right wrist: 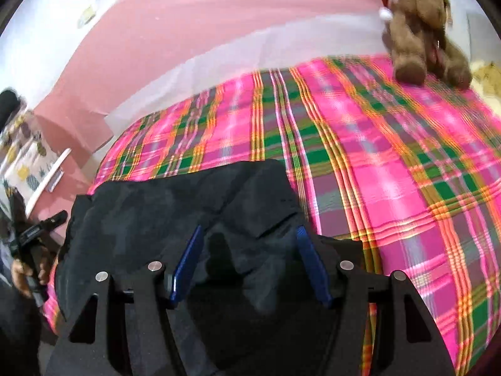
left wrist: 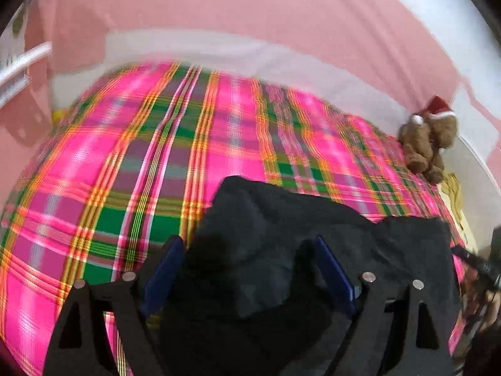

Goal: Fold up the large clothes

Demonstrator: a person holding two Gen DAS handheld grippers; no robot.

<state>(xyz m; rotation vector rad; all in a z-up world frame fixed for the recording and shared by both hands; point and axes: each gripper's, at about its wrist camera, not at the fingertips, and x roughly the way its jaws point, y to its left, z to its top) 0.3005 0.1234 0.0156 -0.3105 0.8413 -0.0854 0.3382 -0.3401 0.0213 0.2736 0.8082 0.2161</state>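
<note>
A black garment [left wrist: 313, 238] lies bunched on a bed with a pink, green and orange plaid cover [left wrist: 141, 163]. My left gripper [left wrist: 247, 244] is open, its blue-padded fingers [left wrist: 166, 266] spread wide over the garment's near edge with cloth between them. In the right wrist view the same black garment [right wrist: 175, 200] lies on the plaid cover [right wrist: 391, 172]. My right gripper [right wrist: 249, 235] is open too, its blue fingers [right wrist: 310, 260] standing on either side of a fold of cloth. The left gripper [right wrist: 34, 235] shows at the left edge there.
A brown teddy bear with a red Santa hat [left wrist: 429, 141] sits at the bed's far right corner, also in the right wrist view [right wrist: 426, 31]. A pink wall and a white strip [left wrist: 219, 44] run behind the bed. A patterned cloth [right wrist: 28, 159] hangs at the left.
</note>
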